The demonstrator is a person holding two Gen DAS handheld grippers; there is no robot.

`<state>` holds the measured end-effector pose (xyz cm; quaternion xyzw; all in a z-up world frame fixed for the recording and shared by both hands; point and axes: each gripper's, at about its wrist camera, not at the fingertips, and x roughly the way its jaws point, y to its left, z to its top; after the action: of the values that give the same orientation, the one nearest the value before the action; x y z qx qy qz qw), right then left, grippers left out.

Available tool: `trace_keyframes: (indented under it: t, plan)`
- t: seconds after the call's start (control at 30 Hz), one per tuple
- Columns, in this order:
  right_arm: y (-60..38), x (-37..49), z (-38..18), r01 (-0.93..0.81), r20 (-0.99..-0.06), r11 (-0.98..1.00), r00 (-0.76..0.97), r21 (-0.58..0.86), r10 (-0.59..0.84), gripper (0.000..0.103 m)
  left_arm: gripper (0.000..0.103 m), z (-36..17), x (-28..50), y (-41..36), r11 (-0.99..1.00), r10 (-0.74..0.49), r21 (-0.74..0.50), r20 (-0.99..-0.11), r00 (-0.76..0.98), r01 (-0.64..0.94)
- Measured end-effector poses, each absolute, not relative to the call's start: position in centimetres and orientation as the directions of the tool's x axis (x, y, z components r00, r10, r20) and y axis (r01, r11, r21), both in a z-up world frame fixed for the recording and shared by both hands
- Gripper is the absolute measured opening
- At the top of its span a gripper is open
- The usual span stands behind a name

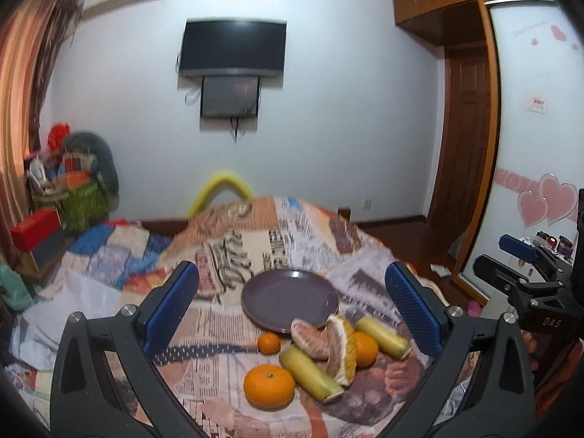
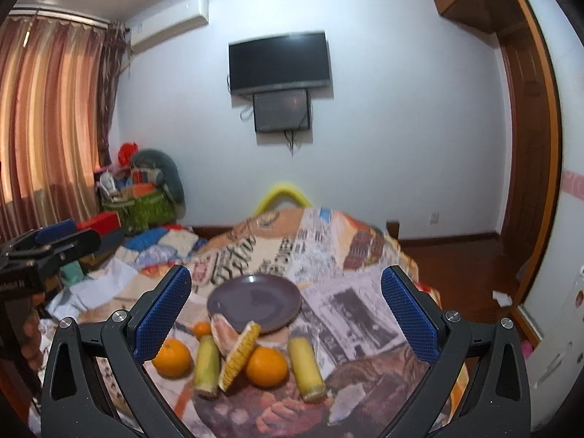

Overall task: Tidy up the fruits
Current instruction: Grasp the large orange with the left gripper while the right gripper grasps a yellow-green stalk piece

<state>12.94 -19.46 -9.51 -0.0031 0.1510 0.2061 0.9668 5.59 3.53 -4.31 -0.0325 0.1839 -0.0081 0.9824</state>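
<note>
I am holding both grippers wide apart and empty over the fruit pile by the purple plate.

The printed bedspread is lying under everything, and the purple plate is sitting bare on it, so I am placing all else from that plate. The pomelo pieces are leaning against the plate's near rim, one pink segment overlapping it. The large orange is resting farthest on the near side of the plate; a second orange is tucked behind the pomelo rind, and the smallest orange is sitting just beside the near rim. Two sugarcane sticks are lying near the plate, one on either side of the pomelo. My left gripper is hovering with fingers spread wide, gripping nothing; my right gripper is doing likewise.
</note>
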Motion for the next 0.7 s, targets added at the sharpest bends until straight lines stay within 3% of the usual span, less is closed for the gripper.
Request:
trace_keyframes:
  t: [0.23, 0.5, 0.7]
  plan:
    - [-19.6, 16.2, -14.2, -0.407, -0.479, 0.912, 0.792, 0.049, 0.378, 0.103, 0.103, -9.4, 9.4, 5.8, 0.998, -0.001, -0.056, -0.517, 0.856, -0.033]
    - [-19.8, 19.3, -18.3, -0.387, -0.631, 0.92, 0.702, 0.052, 0.331, 0.103, 0.103, -15.4, 12.4, 7.2, 0.994, -0.047, -0.102, -0.667, 0.743, -0.028]
    - [-20.0, 21.2, -21.1, -0.37, -0.7, 0.925, 0.638, 0.085, 0.32, 0.103, 0.092, -19.6, 14.7, 7.2, 0.99, -0.085, -0.14, -0.755, 0.65, -0.033]
